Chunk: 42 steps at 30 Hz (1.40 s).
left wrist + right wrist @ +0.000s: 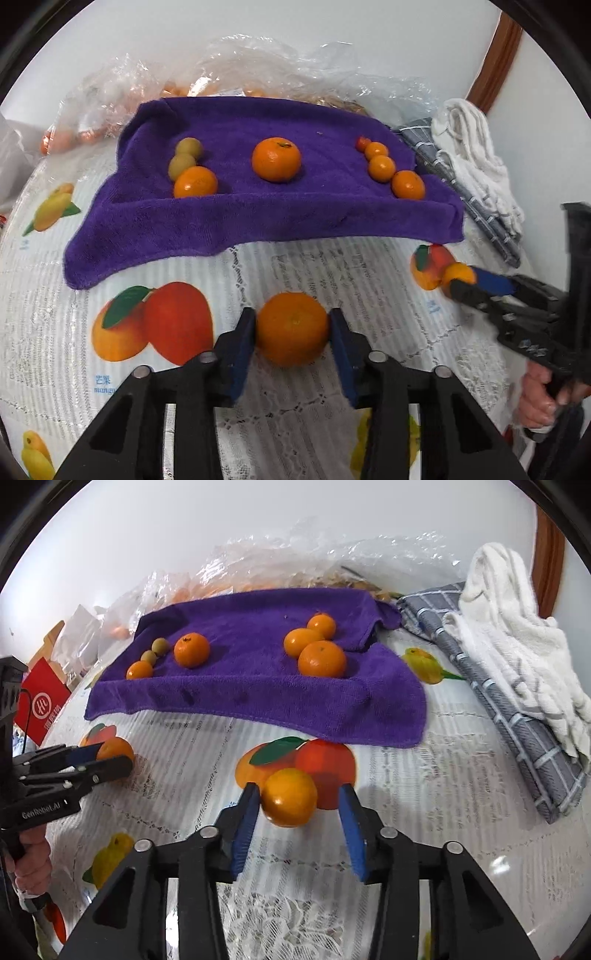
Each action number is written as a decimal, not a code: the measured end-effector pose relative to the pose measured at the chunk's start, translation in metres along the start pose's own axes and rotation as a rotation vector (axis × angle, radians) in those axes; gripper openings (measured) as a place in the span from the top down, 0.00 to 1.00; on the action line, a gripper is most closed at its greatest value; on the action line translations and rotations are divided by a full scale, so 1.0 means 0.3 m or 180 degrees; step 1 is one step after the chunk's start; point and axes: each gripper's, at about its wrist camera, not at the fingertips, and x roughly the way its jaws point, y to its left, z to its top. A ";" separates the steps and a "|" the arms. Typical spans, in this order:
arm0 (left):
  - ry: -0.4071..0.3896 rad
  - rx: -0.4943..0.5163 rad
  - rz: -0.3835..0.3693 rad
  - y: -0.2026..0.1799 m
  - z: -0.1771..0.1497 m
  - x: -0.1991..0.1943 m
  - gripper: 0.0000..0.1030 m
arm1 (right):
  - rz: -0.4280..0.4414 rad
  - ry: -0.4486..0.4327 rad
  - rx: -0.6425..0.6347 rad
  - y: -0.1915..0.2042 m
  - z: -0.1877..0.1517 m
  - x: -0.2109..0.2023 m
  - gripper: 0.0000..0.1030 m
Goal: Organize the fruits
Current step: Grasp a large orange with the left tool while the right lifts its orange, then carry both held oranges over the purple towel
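Observation:
A purple towel (258,218) lies on the table and bears a large orange (276,159) in its middle. On its left are two greenish fruits (184,157) and an orange, and on its right a row of small oranges (382,166). In front of the towel, my left gripper (291,317) is shut on an orange (291,332) that rests on the tablecloth. My right gripper (299,790) is open around a smaller orange (290,797); the left pad touches it and the right pad stands clear. Each gripper also shows in the other's view: the right gripper (461,278), the left gripper (116,757).
Clear plastic bags (258,62) with more fruit lie behind the towel. A grey checked cloth (517,716) and a white towel (517,638) lie at the right. A red box (40,701) stands at the left. The tablecloth (332,266) has printed fruit pictures. A person's hand (539,398) holds the right gripper.

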 end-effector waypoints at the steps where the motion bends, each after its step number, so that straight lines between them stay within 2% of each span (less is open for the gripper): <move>1: -0.0002 -0.0003 0.0017 0.004 0.001 -0.003 0.64 | -0.0006 0.0030 -0.0010 0.009 0.000 0.014 0.58; 2: -0.0023 0.0003 0.0044 0.010 0.001 -0.011 0.64 | 0.0010 0.0040 -0.0018 0.016 0.000 0.021 0.60; 3: -0.0040 0.0006 0.0051 0.016 0.001 -0.018 0.64 | 0.0027 0.0045 -0.0027 0.021 -0.001 0.024 0.67; 4: -0.0054 0.0000 0.0055 0.026 0.001 -0.028 0.64 | 0.0009 0.0043 -0.0042 0.029 0.001 0.023 0.68; 21: -0.0366 -0.0288 0.0191 0.144 0.100 -0.209 0.64 | -0.0075 -0.0390 0.0084 0.014 0.142 -0.144 0.68; 35: -0.0488 -0.0394 0.0260 0.183 0.187 -0.232 0.64 | -0.0028 -0.0421 0.0078 0.003 0.260 -0.149 0.69; 42: -0.0449 -0.0283 0.0266 0.169 0.247 -0.193 0.64 | 0.0014 -0.0400 0.0060 0.002 0.288 -0.099 0.68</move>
